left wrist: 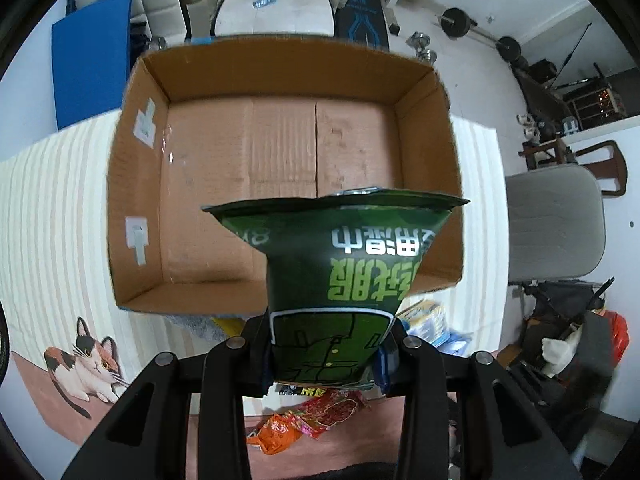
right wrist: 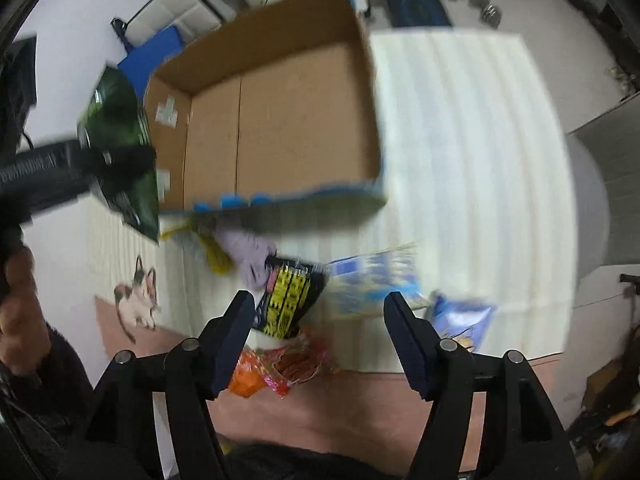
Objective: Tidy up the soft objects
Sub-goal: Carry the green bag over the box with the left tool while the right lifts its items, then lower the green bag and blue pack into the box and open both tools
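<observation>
My left gripper [left wrist: 328,356] is shut on a dark green snack bag [left wrist: 340,264] and holds it up over the near wall of an open cardboard box [left wrist: 280,76]. The same bag [right wrist: 120,152] shows in the right wrist view, left of the box [right wrist: 280,112]. My right gripper [right wrist: 320,328] is open and empty above a pile of soft packets: a black and yellow bag [right wrist: 290,300], an orange and red bag [right wrist: 280,368], a blue and white packet [right wrist: 376,284] and a purple fluffy item [right wrist: 252,256].
The box stands on a cream striped cloth [right wrist: 460,160] with a cat picture [left wrist: 88,360]. A grey chair [left wrist: 556,220] stands to the right. A blue board [left wrist: 92,56] leans at the back left. Gym weights [left wrist: 456,22] lie on the floor behind.
</observation>
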The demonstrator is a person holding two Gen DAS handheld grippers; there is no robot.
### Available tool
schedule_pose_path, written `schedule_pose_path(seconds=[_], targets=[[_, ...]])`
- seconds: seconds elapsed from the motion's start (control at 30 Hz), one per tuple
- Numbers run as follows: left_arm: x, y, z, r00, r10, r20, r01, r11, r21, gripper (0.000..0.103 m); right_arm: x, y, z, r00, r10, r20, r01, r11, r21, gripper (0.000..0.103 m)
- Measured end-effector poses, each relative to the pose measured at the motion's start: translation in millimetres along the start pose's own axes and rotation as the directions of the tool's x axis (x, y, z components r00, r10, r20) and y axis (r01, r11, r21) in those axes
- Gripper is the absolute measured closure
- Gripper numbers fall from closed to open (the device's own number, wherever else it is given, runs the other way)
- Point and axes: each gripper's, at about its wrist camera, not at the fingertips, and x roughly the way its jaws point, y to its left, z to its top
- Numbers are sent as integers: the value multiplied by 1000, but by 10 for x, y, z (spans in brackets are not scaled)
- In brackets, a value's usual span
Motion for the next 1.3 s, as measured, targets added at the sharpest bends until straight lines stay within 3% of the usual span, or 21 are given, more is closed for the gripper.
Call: schedule_pose_path(seconds=[0.1, 0.2, 0.23, 0.27, 0.3, 0.33, 0.37, 0.43, 0.57, 0.63, 0.73, 0.77, 0.8, 0.83, 0.9, 1.1, 1.3], targets=[[130, -6, -83, 999, 16, -27, -16, 1000, 0, 69, 338, 179, -61, 990, -137, -42, 124, 968, -220, 33], [235, -30, -218, 998, 56, -32, -56, 998, 1, 69, 555, 256, -94, 958, -286, -23, 248, 866, -435, 33], [253, -57, -261, 997, 66, -31, -66, 998, 2, 69, 603, 176, -61, 936, -351, -37, 302, 851, -430, 33], [271, -81, -318, 997, 69, -29, -69, 998, 3, 69, 623, 24, -2, 917, -391, -77, 339, 866, -368, 33], [286, -110, -376, 997, 67, -29, -67, 998, 2, 69, 621, -174, 48, 911, -390, -133, 348, 901, -258, 33], [294, -123, -414, 998, 60, -31, -60, 998, 0, 69, 566, -496, 68, 932, -311, -187, 305, 950, -63, 33], [309, -151, -459, 998, 47, -36, -47, 999, -2, 69, 525, -691, 39, 949, -252, -188, 266, 962, 53, 33], [334, -200, -535, 999, 25, -46, -25, 1000, -7, 69, 487, -1042, -136, 963, -203, -176, 243, 937, 250, 33], [344, -300, -579, 999, 18, -50, -18, 1000, -2, 69, 713, -1356, -436, 982, -90, -166, 157, 878, 452, 33], [321, -344, -589, 999, 27, -43, -27, 1000, 6, 69, 879, -1417, -504, 983, -102, -152, 163, 861, 481, 33], [280, -384, -564, 999, 46, -23, -45, 999, 19, 69, 962, -1451, -585, 977, -161, -137, 208, 843, 496, 42], [282, -392, -558, 999, 47, -23, -46, 999, 19, 69, 929, -1435, -598, 975, -180, -133, 222, 848, 481, 63], [290, -391, -559, 999, 41, -28, -41, 999, 18, 69, 882, -1418, -610, 977, -174, -124, 212, 858, 467, 67], [291, -387, -563, 999, 34, -31, -33, 999, 17, 69, 828, -1406, -632, 979, -161, -121, 199, 865, 460, 77], [261, -387, -574, 999, 13, -32, -12, 1000, 15, 69, 663, -1366, -673, 983, -149, -106, 181, 880, 439, 84], [2, -385, -496, 1000, -8, 6, 7, 1000, 29, 69, -210, -886, -612, 995, -87, 40, 69, 942, 327, 85], [-208, -249, -100, 999, -31, 21, 31, 1000, -3, 69, -999, -32, 144, 982, 1, 189, -21, 994, 104, 85]])
